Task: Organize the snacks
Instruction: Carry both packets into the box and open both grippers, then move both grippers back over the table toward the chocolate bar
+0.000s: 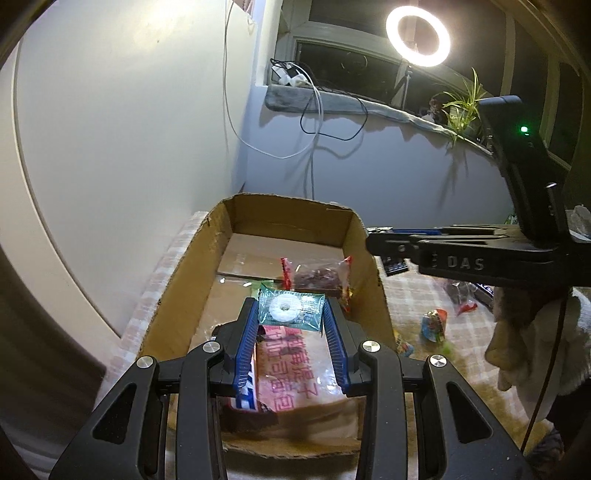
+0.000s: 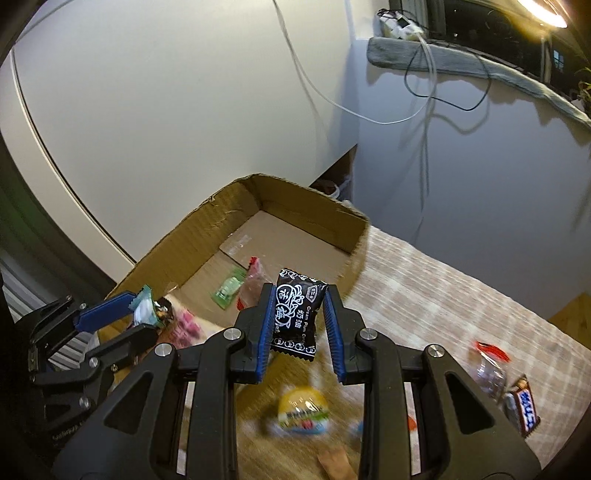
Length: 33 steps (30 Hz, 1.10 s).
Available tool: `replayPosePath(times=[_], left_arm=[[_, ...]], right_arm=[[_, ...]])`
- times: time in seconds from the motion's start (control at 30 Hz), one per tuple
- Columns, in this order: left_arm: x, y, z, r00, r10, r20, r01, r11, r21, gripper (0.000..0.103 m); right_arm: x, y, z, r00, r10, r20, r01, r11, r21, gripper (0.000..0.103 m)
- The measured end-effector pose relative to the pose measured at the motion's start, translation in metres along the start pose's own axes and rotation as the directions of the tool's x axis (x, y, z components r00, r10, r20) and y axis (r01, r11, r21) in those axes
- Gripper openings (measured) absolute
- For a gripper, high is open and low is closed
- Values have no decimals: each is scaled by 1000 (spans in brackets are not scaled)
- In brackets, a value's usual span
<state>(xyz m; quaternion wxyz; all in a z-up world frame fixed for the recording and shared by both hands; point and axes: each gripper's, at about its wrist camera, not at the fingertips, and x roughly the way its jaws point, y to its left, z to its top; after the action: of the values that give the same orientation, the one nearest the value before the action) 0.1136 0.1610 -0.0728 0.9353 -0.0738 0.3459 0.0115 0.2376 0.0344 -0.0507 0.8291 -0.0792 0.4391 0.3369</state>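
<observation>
— Blue pads on both grippers, see? The left gripper is nearest us, closed on a teal packet with a white ring inside it, held above the box.

— And the right gripper?

— Pinching a black candy, white print on the wrapper, just over the box's near right corner. It's clamped between the pads, hanging clear of the cloth.

— What's in the box already?

— Under the left gripper, a pink bag with red lettering on the box floor. Further in, a clear packet of dark red stuff with red ends, and a small green packet beside it. The far end of the box is bare cardboard.

— Outside the box?

— To its right, on the checked cloth: a yellow round snack, blurred, right below the right gripper. Further right, a blue-and-white bar and a clear wrapper with red ends near it.

— Behind the box?

— White wall, then a sill with a power strip, cables hanging down, a ring light lit, and a plant.
</observation>
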Motion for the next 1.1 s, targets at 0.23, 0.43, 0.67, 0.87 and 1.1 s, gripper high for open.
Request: replayPosePath(times=[0.23, 0.43, 0.67, 0.87, 1.1], left_arm=[[6, 7, 1, 1000, -3, -4, 3, 1000, -9, 35], [6, 10, 1, 1000, -1, -6, 1, 1000, -14, 36], [5, 11, 1, 1000, 4, -3, -4, 1000, -19, 38], [2, 11, 1, 1000, 10, 2, -10, 1000, -25, 51], [-6, 7, 2, 1000, 16, 20, -15, 1000, -23, 57]], right_arm=[[20, 10, 6, 1000, 24, -20, -24, 1000, -16, 27], [24, 16, 9, 999, 28, -18, -29, 999, -27, 27], [20, 19, 11, 1000, 25, -4, -25, 999, -42, 52], [13, 19, 13, 1000, 15, 20, -14, 999, -41, 69], [-5, 13, 11, 998, -17, 61, 19, 999, -32, 89]])
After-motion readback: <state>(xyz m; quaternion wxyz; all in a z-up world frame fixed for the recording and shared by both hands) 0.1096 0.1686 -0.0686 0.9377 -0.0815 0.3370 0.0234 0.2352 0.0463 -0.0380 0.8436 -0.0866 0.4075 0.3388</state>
